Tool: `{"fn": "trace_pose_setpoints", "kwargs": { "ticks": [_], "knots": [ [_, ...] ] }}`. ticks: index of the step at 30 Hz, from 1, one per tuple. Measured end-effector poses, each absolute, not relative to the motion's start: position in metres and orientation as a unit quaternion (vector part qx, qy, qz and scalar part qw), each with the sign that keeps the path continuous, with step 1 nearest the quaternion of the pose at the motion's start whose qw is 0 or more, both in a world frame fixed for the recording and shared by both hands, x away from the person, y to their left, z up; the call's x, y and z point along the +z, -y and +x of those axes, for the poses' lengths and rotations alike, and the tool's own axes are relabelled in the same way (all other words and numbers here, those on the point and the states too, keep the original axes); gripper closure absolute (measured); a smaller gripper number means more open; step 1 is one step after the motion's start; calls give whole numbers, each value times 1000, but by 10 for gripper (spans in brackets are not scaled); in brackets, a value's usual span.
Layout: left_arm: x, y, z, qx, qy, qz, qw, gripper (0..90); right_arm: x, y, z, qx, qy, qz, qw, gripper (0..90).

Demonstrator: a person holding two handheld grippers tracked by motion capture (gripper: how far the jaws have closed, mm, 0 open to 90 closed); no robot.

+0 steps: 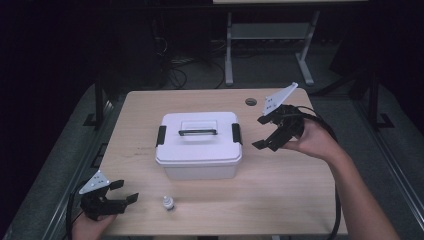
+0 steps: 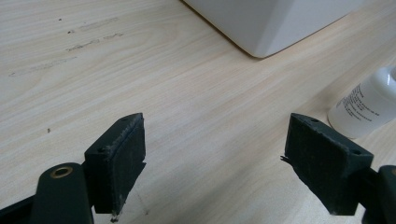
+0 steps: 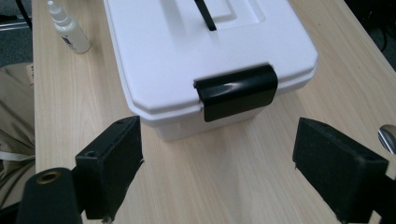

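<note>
Wooden table (image 1: 280, 185): right gripper (image 1: 270, 134), jaws spread, should square onto the box (image 1: 199, 145) latch (image 3: 236, 91); left gripper (image 1: 117, 199) waits agape.

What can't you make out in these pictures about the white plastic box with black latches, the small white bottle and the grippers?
- White plastic box: contents hidden by its closed lid, high view.
- Small white dropper bottle: cap cut off by the edge and label print too small to read, left gripper view.
- Black latch: whether locked, unclear, right gripper view.
- Left gripper: its trailing cable leaves the frame, high view.

Lab or office; bare desk (image 1: 280, 175); cables on floor (image 1: 175, 70)
</note>
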State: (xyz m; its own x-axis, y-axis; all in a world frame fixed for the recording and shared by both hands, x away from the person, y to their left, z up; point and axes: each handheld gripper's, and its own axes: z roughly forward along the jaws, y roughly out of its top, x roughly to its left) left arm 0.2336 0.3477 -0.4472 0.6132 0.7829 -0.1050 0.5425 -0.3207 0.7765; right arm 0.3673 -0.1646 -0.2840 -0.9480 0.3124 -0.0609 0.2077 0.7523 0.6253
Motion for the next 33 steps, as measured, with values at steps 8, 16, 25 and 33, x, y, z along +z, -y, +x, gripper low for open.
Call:
{"fn": "trace_pose_setpoints", "kwargs": {
  "ticks": [8,16,25,33],
  "knots": [
    [-447,-349,233,147,-415,799,409,202,-278,148,374,320,-936,125,80,154],
    [-447,-349,233,147,-415,800,409,202,-273,134,378,318,-938,113,77,154],
    [-447,-350,233,148,-414,800,408,202,-266,113,384,318,-940,94,75,154],
    [-448,-350,233,148,-415,800,408,202,-264,99,388,318,-941,85,74,154]
  ]
}}
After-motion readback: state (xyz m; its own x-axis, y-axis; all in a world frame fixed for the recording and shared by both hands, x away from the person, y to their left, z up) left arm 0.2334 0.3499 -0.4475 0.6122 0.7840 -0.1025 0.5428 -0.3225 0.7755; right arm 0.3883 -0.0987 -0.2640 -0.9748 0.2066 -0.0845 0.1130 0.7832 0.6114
